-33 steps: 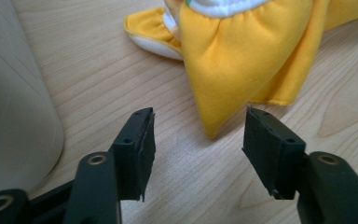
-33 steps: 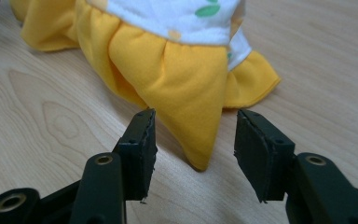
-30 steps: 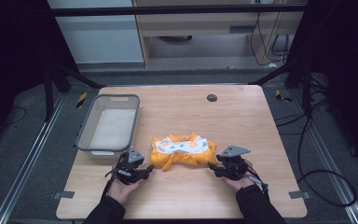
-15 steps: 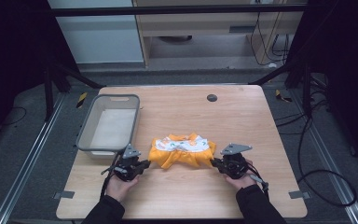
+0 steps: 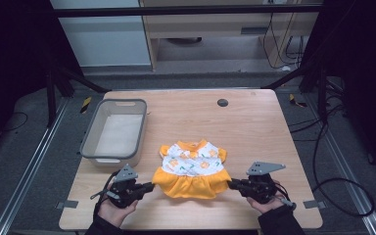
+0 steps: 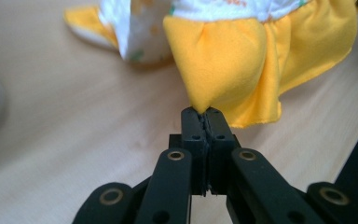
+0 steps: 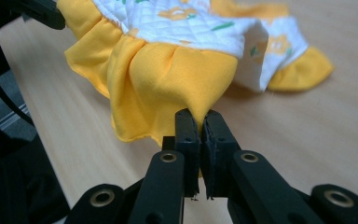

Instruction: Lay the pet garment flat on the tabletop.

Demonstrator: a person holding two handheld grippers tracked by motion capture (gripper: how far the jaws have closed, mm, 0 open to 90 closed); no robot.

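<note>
A person is holding a small dress [image 5: 192,169] stretched between two hand-held tools at the near edge of a wooden table [image 5: 254,122]. The left claw [image 5: 152,185] is pinching the left corner of the dress's orange skirt, its jaws pressed tight on a tuck of fabric, as the left gripper view is showing up close [image 6: 207,116]. The right claw [image 5: 230,184] is nipping the opposite corner of the skirt in the same way, the cloth bunching into a point between its jaws [image 7: 200,122]. The dress is lying flat on the table between the two hands, its white quilted top with orange flowers pointing away from the person and the ruffled orange skirt toward them. A grey plastic tub [image 5: 89,142] is sitting on the table's left side, just beyond the left hand [image 5: 113,211] and apart from the dress. A small dark round disc [image 5: 222,103] is resting near the far edge of the table.
</note>
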